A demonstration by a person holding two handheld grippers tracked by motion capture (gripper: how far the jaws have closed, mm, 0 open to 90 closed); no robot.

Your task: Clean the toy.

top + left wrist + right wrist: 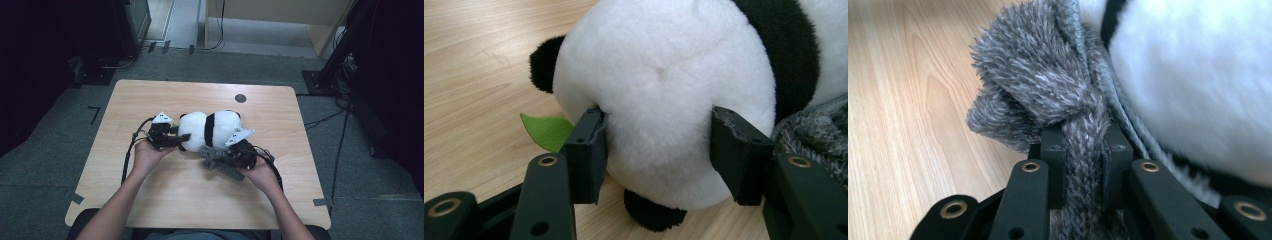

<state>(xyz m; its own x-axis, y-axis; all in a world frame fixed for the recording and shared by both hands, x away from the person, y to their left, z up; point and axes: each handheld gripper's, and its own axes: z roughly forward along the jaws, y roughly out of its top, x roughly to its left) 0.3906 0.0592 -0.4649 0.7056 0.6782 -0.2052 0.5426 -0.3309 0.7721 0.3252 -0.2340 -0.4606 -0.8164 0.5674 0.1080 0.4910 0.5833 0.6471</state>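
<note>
The panda plush [664, 100], squeezed between the left gripper [659, 150] jaws, may slip free if the right gripper [1085, 165], clamped on the grey fuzzy scarf [1043, 80], tugs hard.

My left gripper [176, 136]: black body, grey three-cornered plate on top, black cable looping behind. Right gripper [231, 159] matches. Up close, black linkage arms behind the jaws carry brass-ringed pivot holes; pad edges look chipped. Forearms bare.

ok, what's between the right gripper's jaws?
A strip of grey fuzzy cloth, pinched by the right gripper in the right gripper view; the rest bunches up against the panda plush.
</note>
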